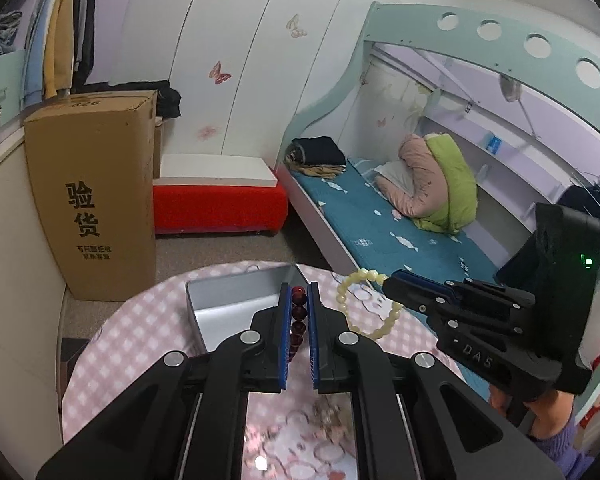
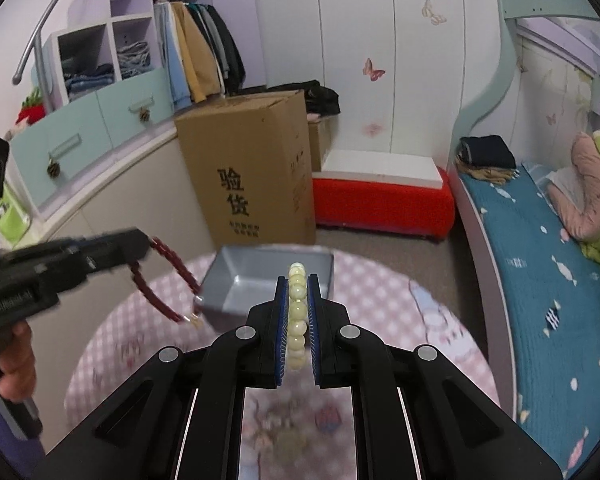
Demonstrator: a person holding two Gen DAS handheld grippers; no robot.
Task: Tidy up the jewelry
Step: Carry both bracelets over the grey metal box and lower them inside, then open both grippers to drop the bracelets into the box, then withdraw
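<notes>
My left gripper [image 1: 299,300] is shut on a dark red bead bracelet [image 1: 299,314], held above the round table beside a grey open box [image 1: 224,300]. In the right wrist view the left gripper [image 2: 142,242] shows at the left with the red bracelet [image 2: 156,300] hanging from it. My right gripper [image 2: 298,292] is shut on a pale yellow bead bracelet [image 2: 297,320], just in front of the grey box [image 2: 256,280]. In the left wrist view the right gripper [image 1: 392,284] holds the pale bracelet [image 1: 360,304] over the table's right side.
The round table has a pink checked cloth [image 1: 132,340]. A tall cardboard box [image 1: 96,192] and a red bench [image 1: 220,208] stand on the floor behind it. A bed with a blue cover [image 1: 380,224] runs along the right. Blurred jewelry [image 1: 332,420] lies on the near table.
</notes>
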